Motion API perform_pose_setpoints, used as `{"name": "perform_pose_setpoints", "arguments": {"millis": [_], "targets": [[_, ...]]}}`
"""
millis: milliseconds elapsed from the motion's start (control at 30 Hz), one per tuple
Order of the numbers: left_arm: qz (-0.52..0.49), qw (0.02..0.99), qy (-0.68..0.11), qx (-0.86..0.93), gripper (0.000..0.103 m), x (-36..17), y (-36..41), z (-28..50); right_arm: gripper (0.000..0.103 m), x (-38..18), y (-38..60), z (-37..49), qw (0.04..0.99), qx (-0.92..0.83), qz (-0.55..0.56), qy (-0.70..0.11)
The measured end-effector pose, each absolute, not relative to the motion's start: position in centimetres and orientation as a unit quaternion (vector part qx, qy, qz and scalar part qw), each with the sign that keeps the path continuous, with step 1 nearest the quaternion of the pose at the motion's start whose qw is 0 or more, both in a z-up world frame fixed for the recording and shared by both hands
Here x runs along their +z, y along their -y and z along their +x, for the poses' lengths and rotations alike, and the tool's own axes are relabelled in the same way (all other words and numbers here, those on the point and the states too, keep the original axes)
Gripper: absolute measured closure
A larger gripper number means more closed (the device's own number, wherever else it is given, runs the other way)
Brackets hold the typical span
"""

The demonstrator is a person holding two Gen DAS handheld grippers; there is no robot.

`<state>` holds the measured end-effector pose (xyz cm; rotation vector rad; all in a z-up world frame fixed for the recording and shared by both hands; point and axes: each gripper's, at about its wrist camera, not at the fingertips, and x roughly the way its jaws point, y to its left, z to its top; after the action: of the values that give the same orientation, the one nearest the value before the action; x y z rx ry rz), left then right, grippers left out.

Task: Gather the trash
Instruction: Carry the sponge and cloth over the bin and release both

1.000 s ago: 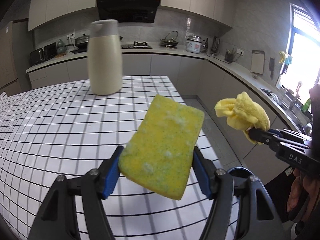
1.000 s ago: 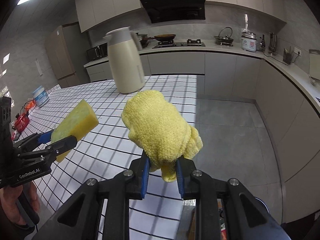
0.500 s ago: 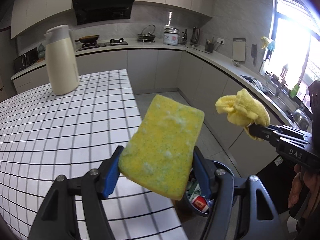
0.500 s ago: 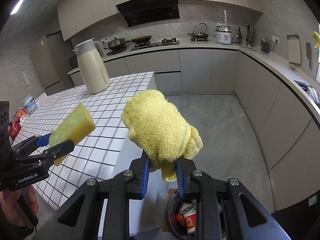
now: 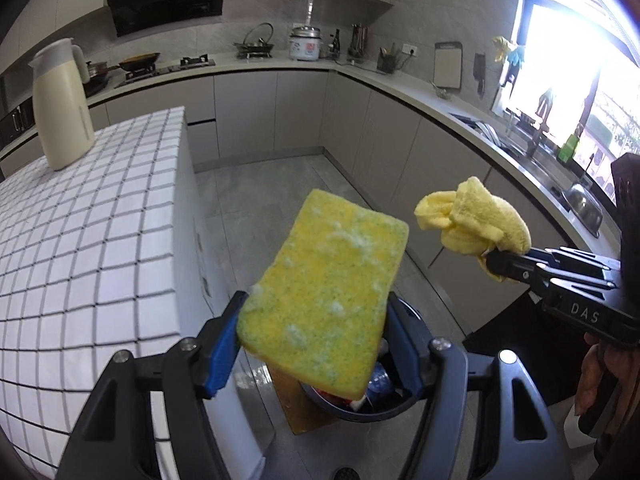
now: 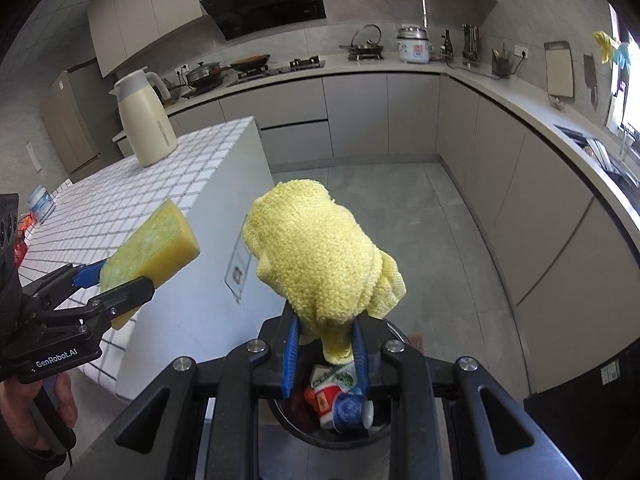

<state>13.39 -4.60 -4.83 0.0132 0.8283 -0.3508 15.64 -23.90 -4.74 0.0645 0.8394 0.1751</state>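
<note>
- The kitchen island (image 5: pixel 100 216), topped in white tile with dark grout lines, is filling the left side of both views, its plain white end wall facing the grey floor.
- A cream thermal jug (image 5: pixel 60 108) with a grey lid is standing upright on the far end of that island, well apart from both grippers.
- A dark round trash bin (image 6: pixel 332 436) is sitting on the floor just beside the island's end; it is showing below both grippers, and a red-and-white carton and a blue cup are lying inside it among other rubbish.
- The left gripper (image 5: pixel 316 344) is hanging in the air above the bin, its blue-padded jaws closed partway against the two long edges of a yellow sponge (image 5: pixel 324 300), which is tilted up and away and flecked with green and white patches.
- The right gripper (image 6: pixel 324 344) is hovering over the bin too, its jaws drawn narrow and pinching the lower end of a bunched yellow cloth (image 6: pixel 324 256), which is standing up above the fingertips with a small flap drooping between them.
- Seen from the left wrist, the cloth is off to the right of the sponge, near it but not touching.
</note>
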Motion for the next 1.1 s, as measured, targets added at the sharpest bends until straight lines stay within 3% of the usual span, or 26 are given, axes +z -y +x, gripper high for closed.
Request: {"name": "perform_pose_setpoints", "arguments": {"millis": [867, 933, 1000, 1033, 1067, 1100], "targets": [[0.019, 0.835, -0.525, -0.165, 0.036, -16.7, 10.5, 13.1, 0.078, -20.8, 27.6, 14.9, 0.829, 0.120, 0.016, -0.546], [0.015, 0.830, -0.532, -0.167, 0.031, -17.4, 10.6, 13.1, 0.078, -22.0, 27.1, 15.2, 0.823, 0.127, 0.011, -0.553], [0.022, 0.829, -0.538, -0.152, 0.019, -18.2, 10.7, 13.2, 0.073, -23.0, 26.9, 15.7, 0.816, 0.128, -0.001, -0.563], [0.018, 0.827, -0.542, -0.147, 0.015, -18.5, 10.5, 13.3, 0.060, -23.5, 26.9, 16.0, 0.815, 0.122, -0.012, -0.567], [0.011, 0.826, -0.544, -0.147, 0.011, -18.6, 10.2, 13.2, 0.033, -23.9, 27.0, 16.3, 0.818, 0.105, -0.023, -0.565], [0.010, 0.829, -0.541, -0.141, 0.010, -18.5, 10.0, 13.0, 0.020, -23.9, 27.3, 16.3, 0.821, 0.096, -0.025, -0.562]]}}
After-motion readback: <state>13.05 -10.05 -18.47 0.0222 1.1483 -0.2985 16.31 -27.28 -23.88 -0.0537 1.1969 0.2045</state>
